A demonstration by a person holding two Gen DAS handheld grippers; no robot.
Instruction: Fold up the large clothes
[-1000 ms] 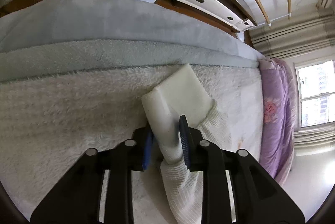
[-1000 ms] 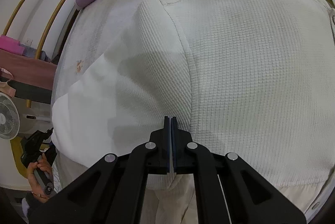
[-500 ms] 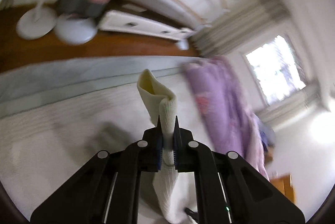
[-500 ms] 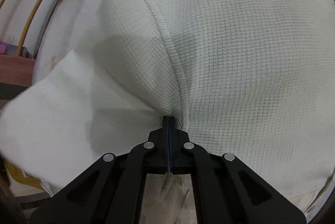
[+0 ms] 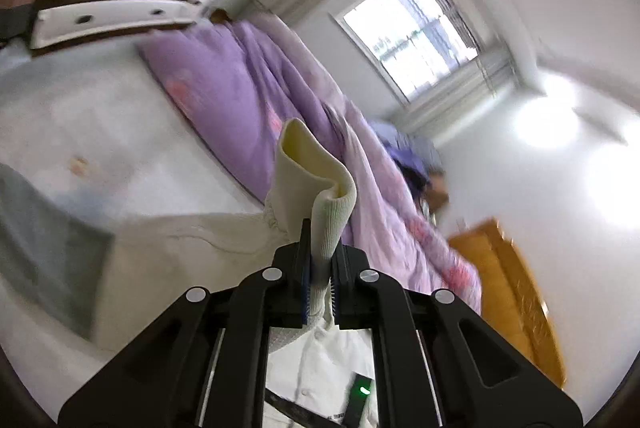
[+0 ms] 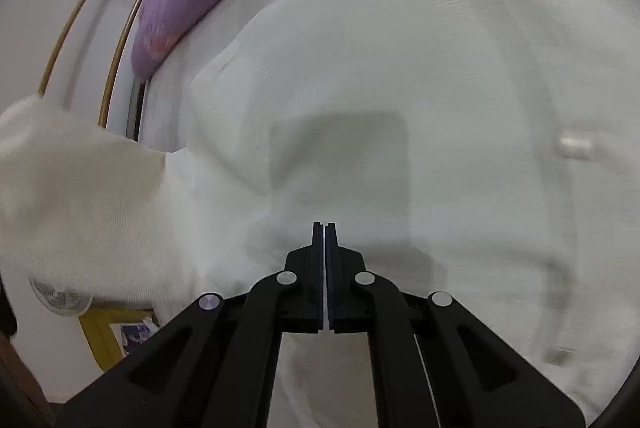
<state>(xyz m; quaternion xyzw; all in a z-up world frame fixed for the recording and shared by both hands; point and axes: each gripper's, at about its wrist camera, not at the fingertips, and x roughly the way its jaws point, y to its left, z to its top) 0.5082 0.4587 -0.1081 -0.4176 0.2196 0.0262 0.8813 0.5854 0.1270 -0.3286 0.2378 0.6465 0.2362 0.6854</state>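
Blurring smears both views, so the garment's (image 6: 400, 68) weave and buttons are hard to make out. Its cuff (image 5: 320, 188) stands pinched in the clenched left gripper (image 5: 320, 268), lifted above the bed (image 5: 80, 108); a second ago it lay flat near the bed's far edge. The right gripper (image 6: 324, 240) is clamped, with only a thin white sliver between its jaws, low over the garment's body, which covers the bed's middle. A purple quilt (image 5: 248, 88) lines the window-side edge.
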